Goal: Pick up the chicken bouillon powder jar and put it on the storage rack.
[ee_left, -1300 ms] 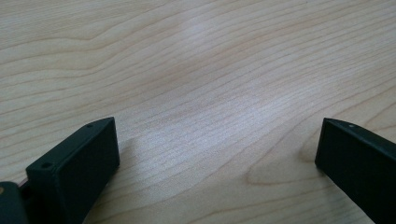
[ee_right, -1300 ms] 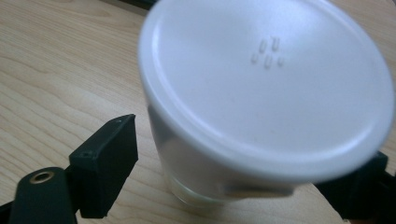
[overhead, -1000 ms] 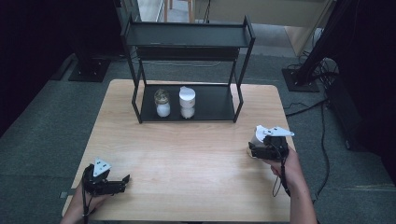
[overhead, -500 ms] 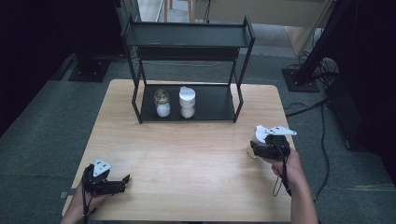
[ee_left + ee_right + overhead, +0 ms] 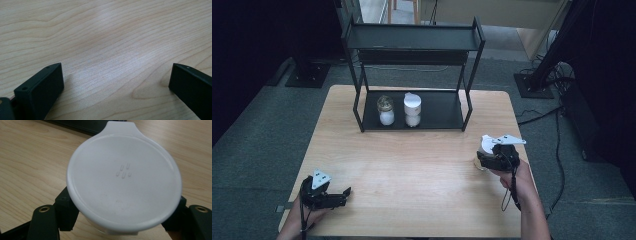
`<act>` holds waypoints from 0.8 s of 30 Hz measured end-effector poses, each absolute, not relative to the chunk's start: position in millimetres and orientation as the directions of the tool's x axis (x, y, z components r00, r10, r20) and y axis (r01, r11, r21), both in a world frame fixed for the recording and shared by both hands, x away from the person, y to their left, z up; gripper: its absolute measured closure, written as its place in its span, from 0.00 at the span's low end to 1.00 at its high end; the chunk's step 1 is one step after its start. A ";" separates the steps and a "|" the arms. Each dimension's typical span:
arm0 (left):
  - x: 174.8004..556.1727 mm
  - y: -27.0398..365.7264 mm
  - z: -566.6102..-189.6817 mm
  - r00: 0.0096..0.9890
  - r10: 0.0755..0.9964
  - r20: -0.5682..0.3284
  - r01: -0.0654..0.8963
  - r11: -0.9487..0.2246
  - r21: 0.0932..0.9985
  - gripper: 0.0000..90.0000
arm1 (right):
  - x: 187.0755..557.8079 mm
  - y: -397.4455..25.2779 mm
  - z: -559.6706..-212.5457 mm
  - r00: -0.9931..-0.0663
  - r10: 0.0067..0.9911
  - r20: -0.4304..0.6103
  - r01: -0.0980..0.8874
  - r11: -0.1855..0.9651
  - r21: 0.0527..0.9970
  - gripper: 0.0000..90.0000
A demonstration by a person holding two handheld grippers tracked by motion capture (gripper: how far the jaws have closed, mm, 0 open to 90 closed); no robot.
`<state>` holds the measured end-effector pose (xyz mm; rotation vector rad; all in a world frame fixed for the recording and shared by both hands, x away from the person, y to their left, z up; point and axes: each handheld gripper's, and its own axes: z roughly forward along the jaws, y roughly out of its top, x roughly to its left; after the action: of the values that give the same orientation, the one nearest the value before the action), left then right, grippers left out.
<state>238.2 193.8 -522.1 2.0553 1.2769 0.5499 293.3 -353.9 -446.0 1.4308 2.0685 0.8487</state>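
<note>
Right, nearest me my right gripper [image 5: 484, 159] has its jaws closed around the white-lidded clear jar [image 5: 124, 182], standing on the pale wooden surface [image 5: 422, 160]. I keep it upright and lift straight. My left gripper [image 5: 343, 194] rests wide and empty. Farther off, the black metal shelf rack [image 5: 412, 42] holds two similar jars [image 5: 399, 110].

black grippers [image 5: 346, 192], grey triangular top plates, black cables, bare forearms.

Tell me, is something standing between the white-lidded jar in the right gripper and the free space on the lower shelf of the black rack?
Nothing visible does. From the jar in the right gripper, bare table leads to the rack, whose right part is free.
</note>
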 end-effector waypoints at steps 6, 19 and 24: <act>238.2 193.8 -522.1 0.438 0.899 0.013 0.627 -0.316 0.712 0.00 | 294.8 -343.3 -444.5 -0.353 0.935 -0.034 0.632 0.265 0.728 0.34; 238.3 193.9 -522.1 0.439 0.899 0.014 0.627 -0.317 0.712 0.00 | 308.2 -311.2 -440.9 -0.386 0.922 -0.031 0.620 0.284 0.731 0.34; 238.3 193.9 -522.1 0.439 0.899 0.014 0.627 -0.317 0.712 0.00 | 315.4 -298.5 -439.4 -0.400 0.916 -0.030 0.614 0.292 0.733 0.34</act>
<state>238.3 193.9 -522.1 2.0558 1.2762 0.5506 315.4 -298.5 -439.4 1.3669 2.1174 0.8998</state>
